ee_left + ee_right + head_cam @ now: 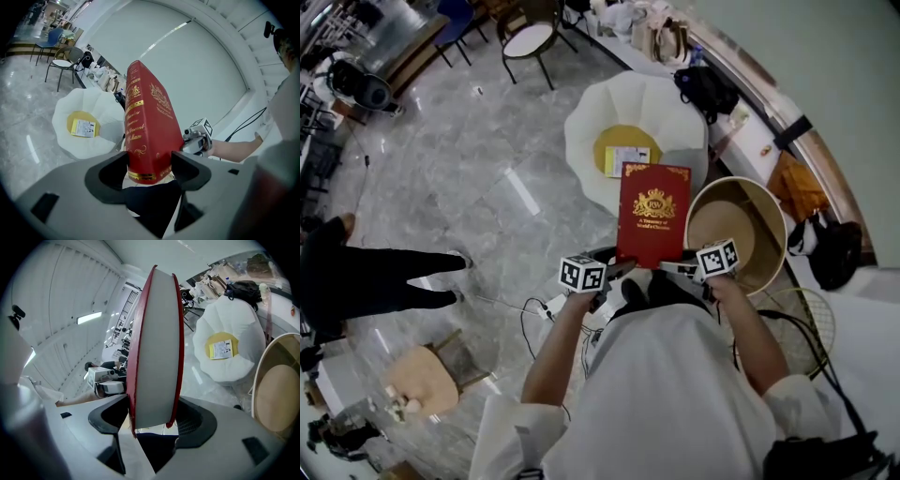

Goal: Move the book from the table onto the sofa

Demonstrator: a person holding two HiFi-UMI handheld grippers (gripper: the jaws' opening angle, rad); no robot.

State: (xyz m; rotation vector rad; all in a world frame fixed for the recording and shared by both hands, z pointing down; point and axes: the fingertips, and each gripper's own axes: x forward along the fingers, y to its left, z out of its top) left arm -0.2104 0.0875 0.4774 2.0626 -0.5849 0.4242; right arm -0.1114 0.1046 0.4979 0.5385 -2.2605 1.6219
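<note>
A red hardback book (652,216) with gold lettering is held up off the floor between both grippers. In the head view my left gripper (617,272) grips its lower left corner and my right gripper (681,269) its lower right corner. The left gripper view shows my left gripper (150,166) shut on the spine end of the book (150,122). Seen from the right gripper view, my right gripper (152,416) is shut across the book's (157,343) page edge. Just beyond the book is the white flower-shaped sofa (609,112) with a yellow centre.
A paper leaflet (626,159) lies on the sofa's yellow centre. A round beige table (769,202) stands right of the book. A person in black (366,277) is at the left, a small wooden stool (422,380) lower left, chairs (530,37) at the back.
</note>
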